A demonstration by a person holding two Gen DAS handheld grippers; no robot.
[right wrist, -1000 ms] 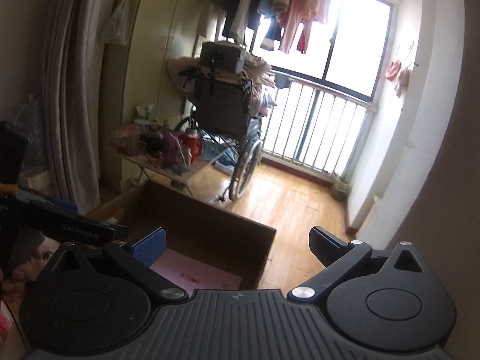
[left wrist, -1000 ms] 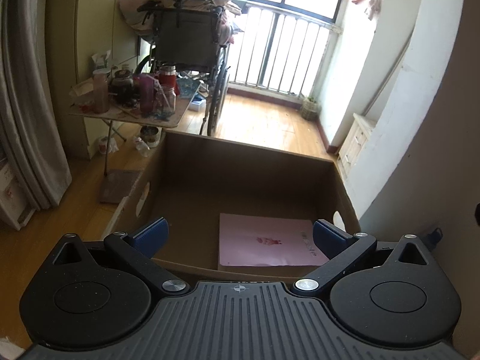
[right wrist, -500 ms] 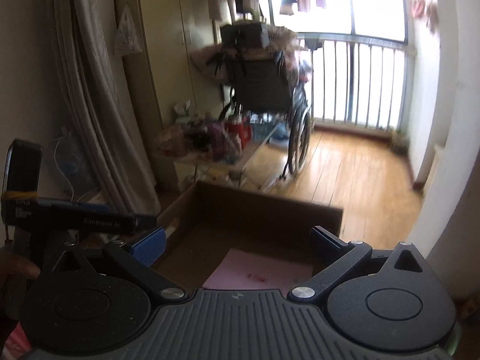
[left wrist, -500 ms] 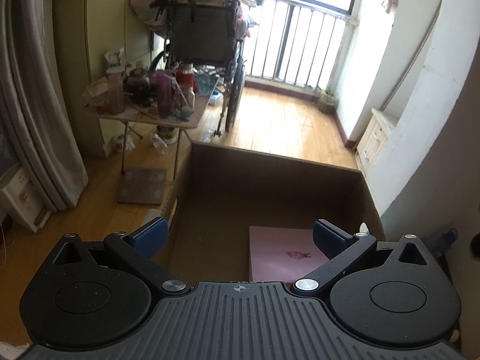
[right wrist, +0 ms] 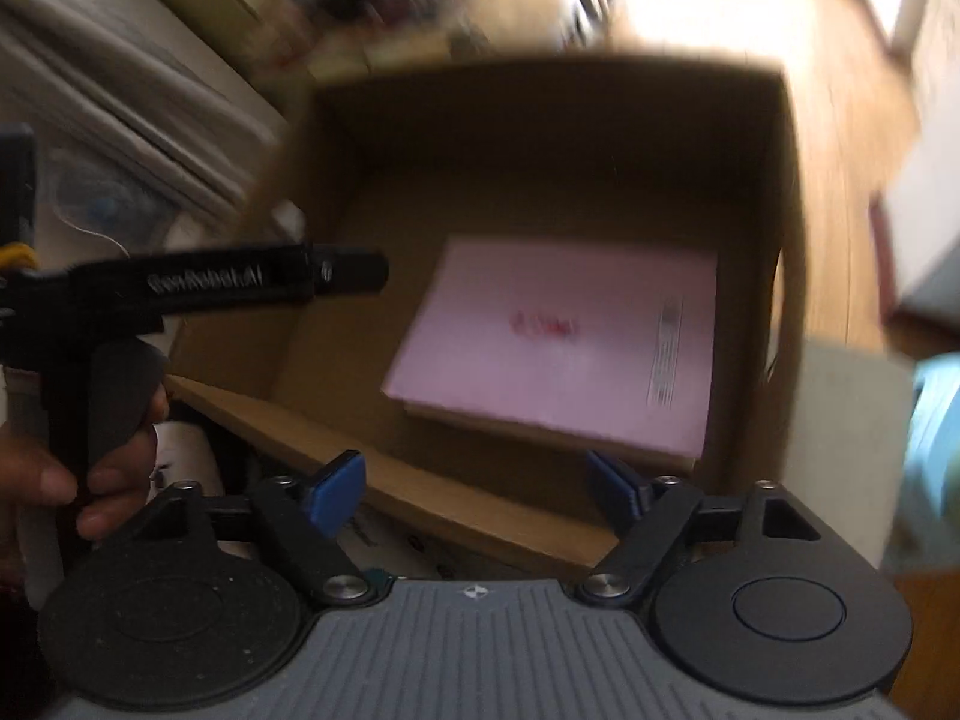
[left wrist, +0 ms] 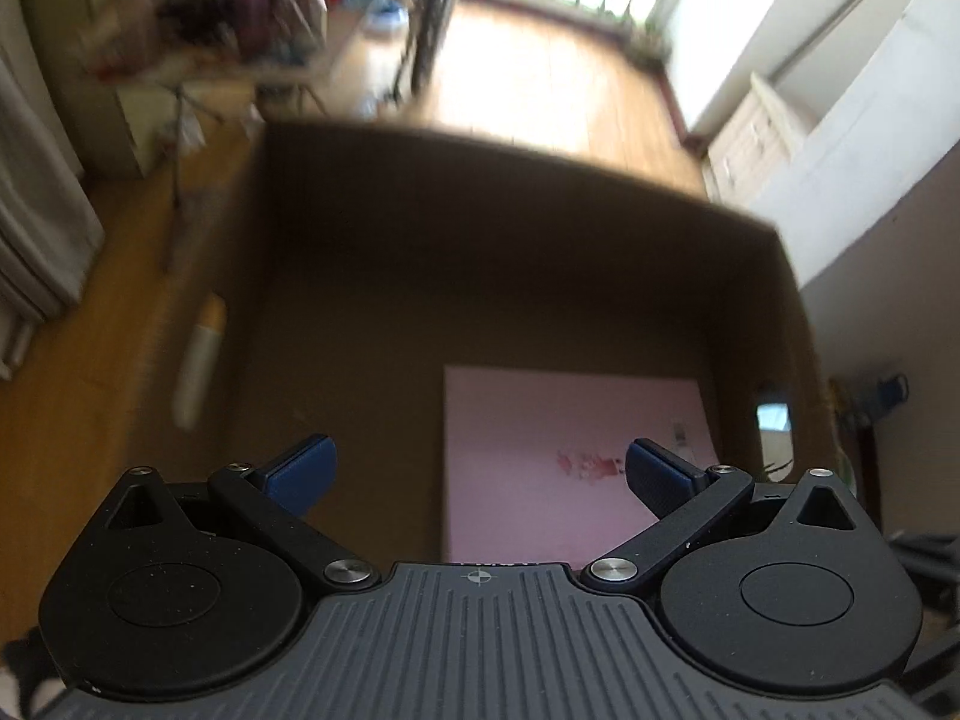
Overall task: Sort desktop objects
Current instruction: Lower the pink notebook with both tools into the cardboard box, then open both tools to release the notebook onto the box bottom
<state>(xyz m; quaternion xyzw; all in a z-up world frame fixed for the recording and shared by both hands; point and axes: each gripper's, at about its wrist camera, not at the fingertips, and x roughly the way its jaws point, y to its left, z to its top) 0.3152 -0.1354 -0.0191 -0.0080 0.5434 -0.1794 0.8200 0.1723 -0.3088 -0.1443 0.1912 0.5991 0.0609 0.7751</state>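
Observation:
A pink book (left wrist: 570, 456) (right wrist: 558, 348) lies flat on the floor of an open cardboard box (left wrist: 480, 228) (right wrist: 540, 120), toward its right side. My left gripper (left wrist: 480, 471) hangs open over the box's near part with nothing between its blue pads. My right gripper (right wrist: 474, 489) points down at the box's near wall; its jaws are closing and nothing is between them. In the right wrist view the left gripper's black body (right wrist: 198, 285) shows at the left edge, held by a hand (right wrist: 54, 468). Both views are blurred by motion.
Wooden floor (left wrist: 540, 84) stretches beyond the box toward a railed window. A cluttered folding table (left wrist: 198, 48) stands at the far left, next to a curtain (left wrist: 36, 228). A white cabinet (left wrist: 756, 132) and a white wall are at the right.
Both grippers tilted down and sank toward the box, so the room slid up and out of view and the box fills the frames. The right gripper's pads have come closer together.

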